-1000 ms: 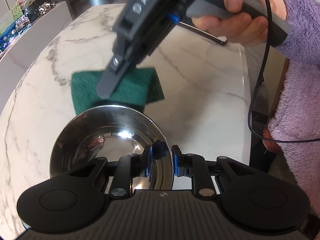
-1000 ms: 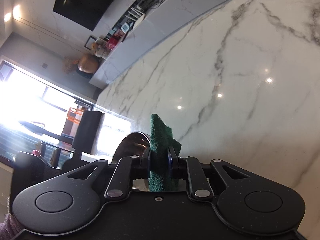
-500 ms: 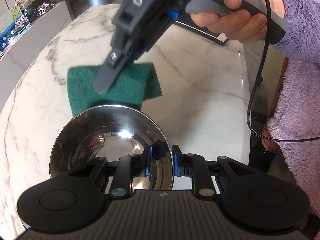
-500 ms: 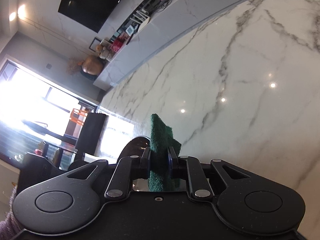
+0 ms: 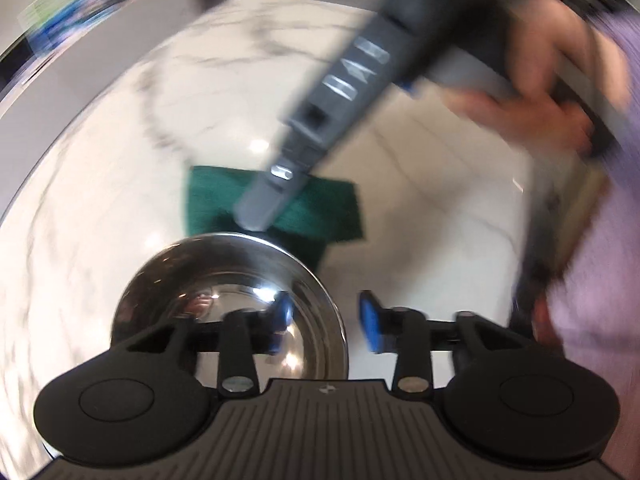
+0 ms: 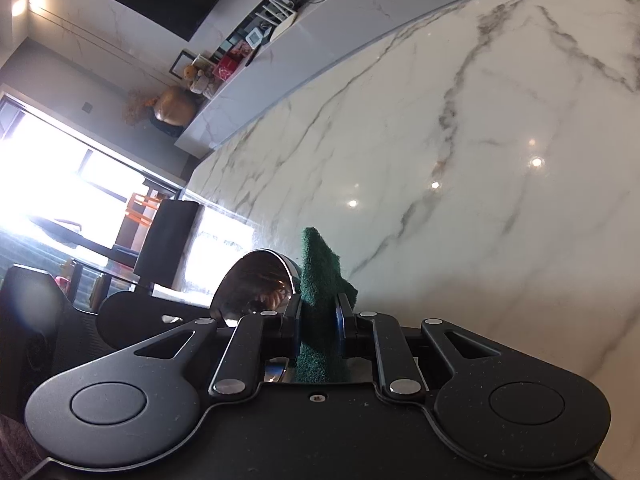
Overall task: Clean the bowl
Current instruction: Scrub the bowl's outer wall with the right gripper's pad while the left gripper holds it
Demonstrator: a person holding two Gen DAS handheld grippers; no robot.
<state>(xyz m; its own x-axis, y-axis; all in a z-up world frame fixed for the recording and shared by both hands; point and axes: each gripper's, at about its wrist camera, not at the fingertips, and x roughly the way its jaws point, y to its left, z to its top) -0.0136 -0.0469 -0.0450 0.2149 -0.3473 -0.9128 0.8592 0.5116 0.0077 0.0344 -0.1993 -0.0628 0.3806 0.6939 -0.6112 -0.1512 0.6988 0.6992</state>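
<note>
Since the earlier frames the left gripper (image 5: 325, 322) has been let go of the bowl (image 5: 224, 280): the rim that was pinched between its blue pads is now free, and the jaws are opening, with the bowl's right edge lying in the gap between them but not pressed. The left view has been smeared by motion, so fine detail is lost.

In that view the steel bowl is seen at 7 o'clock from centre, set upright on the marble table (image 5: 420, 200), its rim reaching from the left finger to just short of the right one. The green pad (image 5: 328, 216) is seen just beyond the bowl at 12 o'clock of it, partly hidden by the far rim. It is gripped by the right gripper (image 5: 256, 216), which comes down from 1 o'clock and is held by a hand (image 5: 552, 88) in a purple sleeve (image 5: 600, 280).

In the right view the right gripper (image 6: 318, 316) is closed on the pad (image 6: 320, 264), which stands on edge between the fingers and juts past the tips. The bowl (image 6: 256, 280) is seen just to 9 o'clock of the pad, with its rim close against it; whether they touch cannot be told. The table (image 6: 480, 160) fills the field from 12 to 4 o'clock.
</note>
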